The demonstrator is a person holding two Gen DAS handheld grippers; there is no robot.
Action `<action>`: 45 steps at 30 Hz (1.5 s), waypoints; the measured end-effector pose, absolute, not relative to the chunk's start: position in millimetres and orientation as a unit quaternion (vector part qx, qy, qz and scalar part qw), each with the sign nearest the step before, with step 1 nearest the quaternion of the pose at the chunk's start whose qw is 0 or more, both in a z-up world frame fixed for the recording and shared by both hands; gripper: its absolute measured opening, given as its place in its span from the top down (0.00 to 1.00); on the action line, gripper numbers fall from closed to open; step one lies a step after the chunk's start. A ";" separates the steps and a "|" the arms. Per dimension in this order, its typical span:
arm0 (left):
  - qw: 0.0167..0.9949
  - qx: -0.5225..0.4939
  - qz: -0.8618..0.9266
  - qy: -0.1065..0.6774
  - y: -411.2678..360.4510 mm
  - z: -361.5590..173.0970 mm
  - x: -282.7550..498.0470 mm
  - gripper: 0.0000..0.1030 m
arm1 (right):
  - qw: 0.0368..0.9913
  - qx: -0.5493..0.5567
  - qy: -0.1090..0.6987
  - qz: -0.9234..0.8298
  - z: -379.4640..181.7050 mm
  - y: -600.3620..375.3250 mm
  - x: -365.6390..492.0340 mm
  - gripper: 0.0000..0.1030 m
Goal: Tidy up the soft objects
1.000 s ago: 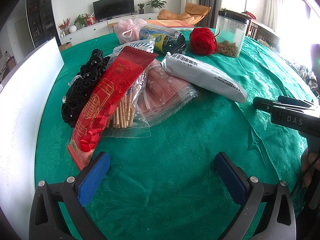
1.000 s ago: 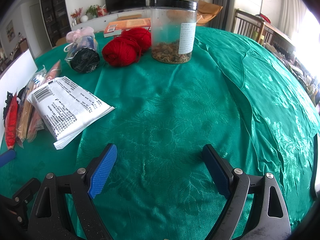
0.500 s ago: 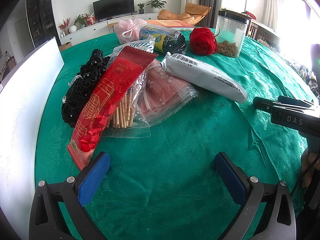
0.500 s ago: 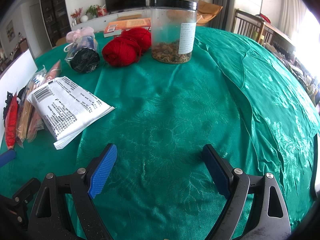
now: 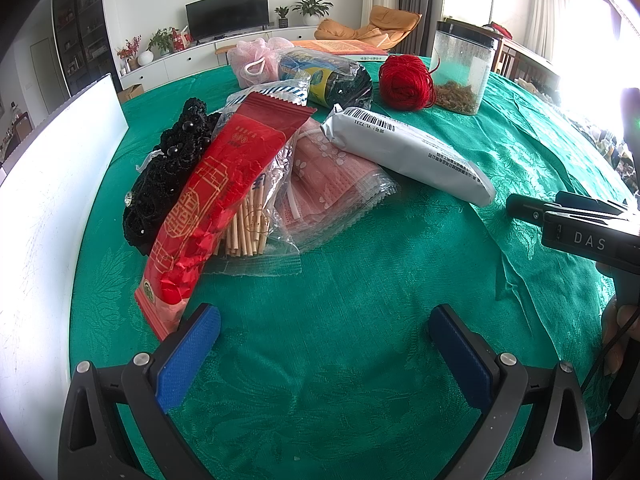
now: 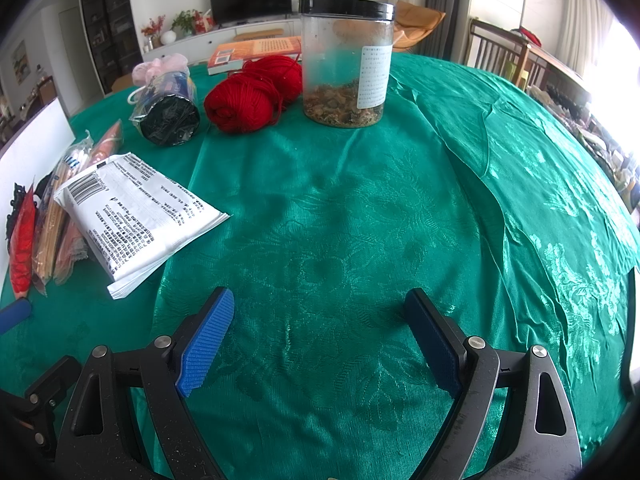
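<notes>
Nothing has moved since the earlier frames: both grippers hover where they were over the green damask-covered worktop (image 6: 360,200). Taking the grey-white flat plastic parcel with the barcode (image 5: 404,152) as the landmark, the soft things lie to its left and behind it: a pink patterned cloth pack in clear film (image 5: 332,184) tucked under its left edge, a black beaded crochet piece (image 5: 168,176) further left beyond the long red foil packet (image 5: 212,200), and two red yarn balls (image 6: 252,96) behind it beside the clear lidded jar (image 6: 346,60). The left gripper (image 5: 324,340) sits low, in front of the parcel, jaws spread wide and empty; the right gripper (image 6: 320,336) is level to the parcel's right, also wide and empty. A good first pick is probably the yarn, taken across its middle with a gentle squeeze; whether the cloth pack is pinned under the parcel is hard to tell.
</notes>
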State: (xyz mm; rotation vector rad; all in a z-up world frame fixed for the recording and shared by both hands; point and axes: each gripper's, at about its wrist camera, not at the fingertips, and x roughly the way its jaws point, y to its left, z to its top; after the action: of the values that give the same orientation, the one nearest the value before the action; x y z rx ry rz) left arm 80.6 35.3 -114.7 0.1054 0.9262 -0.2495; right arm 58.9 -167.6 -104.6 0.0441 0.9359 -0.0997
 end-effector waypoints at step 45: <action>0.884 -0.085 -0.058 0.456 123.5 -13.2 138.4 0.01 | 0.891 0.022 0.450 -0.049 -104.9 -167.2 58.5 0.13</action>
State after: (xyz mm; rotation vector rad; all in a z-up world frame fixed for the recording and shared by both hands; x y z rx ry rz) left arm 138.4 123.5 -13.2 -0.1778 0.9484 -0.1206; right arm 58.5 -167.2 -104.9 0.0452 0.9351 -0.1010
